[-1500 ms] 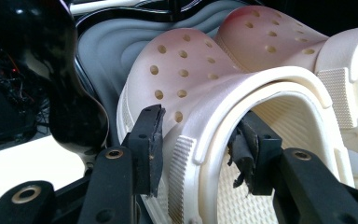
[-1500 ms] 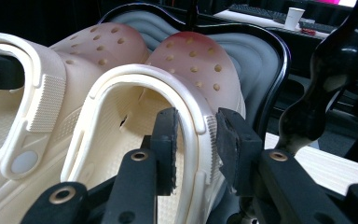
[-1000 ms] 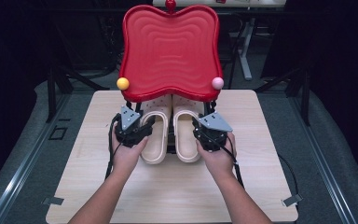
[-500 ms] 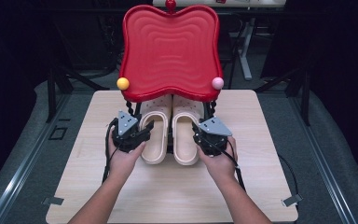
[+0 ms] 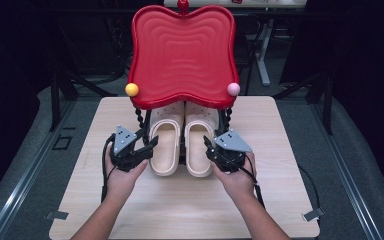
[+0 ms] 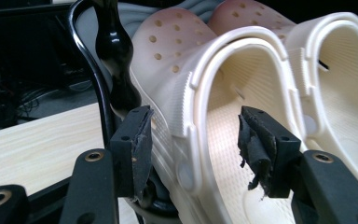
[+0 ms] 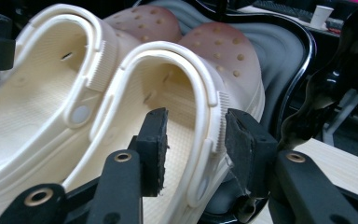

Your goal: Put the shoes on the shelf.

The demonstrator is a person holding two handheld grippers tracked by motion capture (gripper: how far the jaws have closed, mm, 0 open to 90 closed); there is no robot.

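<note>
Clogs sit side by side on the lower black tier of a small stand in the middle of my bench (image 5: 275, 210), heels toward me, toes tucked under the big red tray (image 5: 182, 55) that tops the stand. I see the left clog (image 5: 166, 142) and the right clog (image 5: 200, 142) touching along their inner sides, both cream, with perforated toes.

My left claw (image 5: 147, 148) is at the outer side of the left clog. In the left gripper view its jaws straddle that clog's outer wall (image 6: 191, 116): one pad outside near the stand's twisted black post (image 6: 116, 56), the other inside the heel opening. I see a gap at both pads, so this claw is released; its jaws have just been opening, with the wall between them.

My right claw (image 5: 211, 150) is at the outer side of the right clog. In the right gripper view its jaws straddle the heel-side wall and strap (image 7: 209, 112), one pad inside the shoe, the other outside. These jaws have also just been opening; the pads stand close to the rim, and I read them as not pressing, so this claw is let go too.

A yellow ball (image 5: 131, 89) and a pink ball (image 5: 233, 89) mark the tray's front corners.
</note>
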